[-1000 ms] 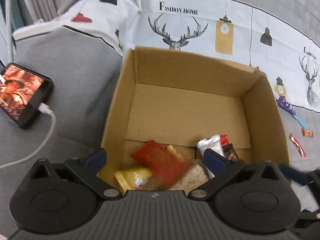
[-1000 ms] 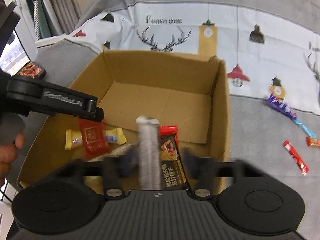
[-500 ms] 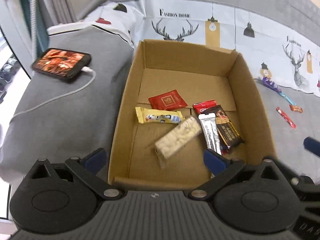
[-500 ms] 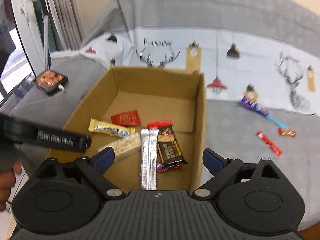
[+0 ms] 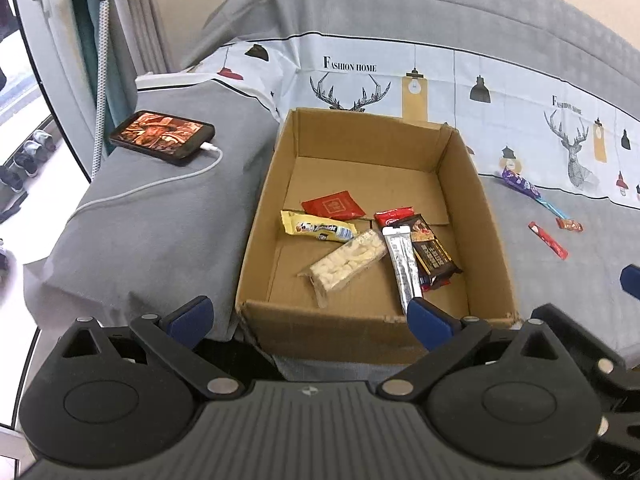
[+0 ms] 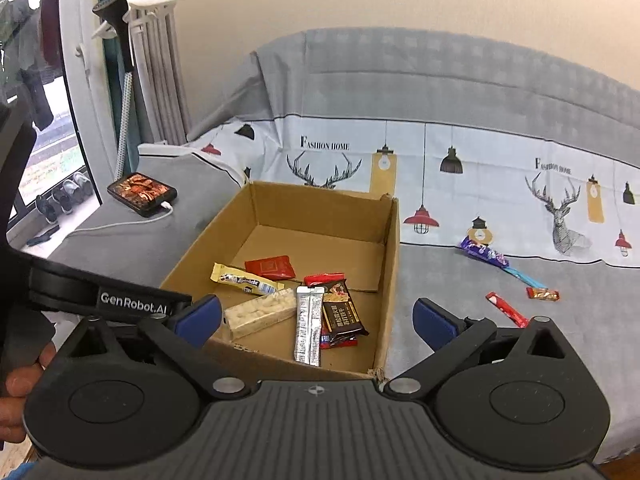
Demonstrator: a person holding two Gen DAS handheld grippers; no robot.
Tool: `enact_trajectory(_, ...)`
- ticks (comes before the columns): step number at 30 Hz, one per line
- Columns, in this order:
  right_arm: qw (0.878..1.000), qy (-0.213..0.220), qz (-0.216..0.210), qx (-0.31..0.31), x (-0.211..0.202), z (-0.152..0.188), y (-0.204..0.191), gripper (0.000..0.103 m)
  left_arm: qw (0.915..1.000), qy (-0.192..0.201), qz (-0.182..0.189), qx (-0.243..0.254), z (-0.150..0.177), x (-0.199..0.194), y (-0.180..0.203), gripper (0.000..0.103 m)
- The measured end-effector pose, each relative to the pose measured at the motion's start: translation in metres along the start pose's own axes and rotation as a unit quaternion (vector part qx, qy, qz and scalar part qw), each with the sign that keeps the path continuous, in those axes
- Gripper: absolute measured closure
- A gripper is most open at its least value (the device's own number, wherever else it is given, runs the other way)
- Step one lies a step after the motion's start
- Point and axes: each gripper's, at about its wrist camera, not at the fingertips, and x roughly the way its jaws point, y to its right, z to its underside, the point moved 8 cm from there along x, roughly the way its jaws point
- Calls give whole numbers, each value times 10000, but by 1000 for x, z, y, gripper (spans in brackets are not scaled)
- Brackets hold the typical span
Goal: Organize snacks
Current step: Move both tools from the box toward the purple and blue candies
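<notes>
An open cardboard box sits on a grey sofa. Inside lie a red packet, a yellow bar, a pale nougat bar, a silver stick pack and a dark chocolate bar. My left gripper is open and empty, held back above the box's near wall. My right gripper is open and empty, also back from the box. On the sofa to the right lie a purple wrapper, a red stick and a small orange candy.
A phone on a white charging cable lies on the grey sofa arm left of the box. A patterned cloth covers the sofa back. Curtains and a window are at far left. The left gripper's body crosses the right wrist view.
Both grippers have pulled back and up out of the box. The silver stick pack left the right gripper and now lies in the box; the right jaws opened.
</notes>
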Motion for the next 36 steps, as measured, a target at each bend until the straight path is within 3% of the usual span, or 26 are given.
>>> enact_trajectory(17,9989,467,25,-93,-44,-2,-5,1,9989,431,-35,169,10,-45,6,0)
enact_trajectory(36,9994,343,-26,-48,-37,-1,-3,1,9994,263,-100,210,14,-38,7,0)
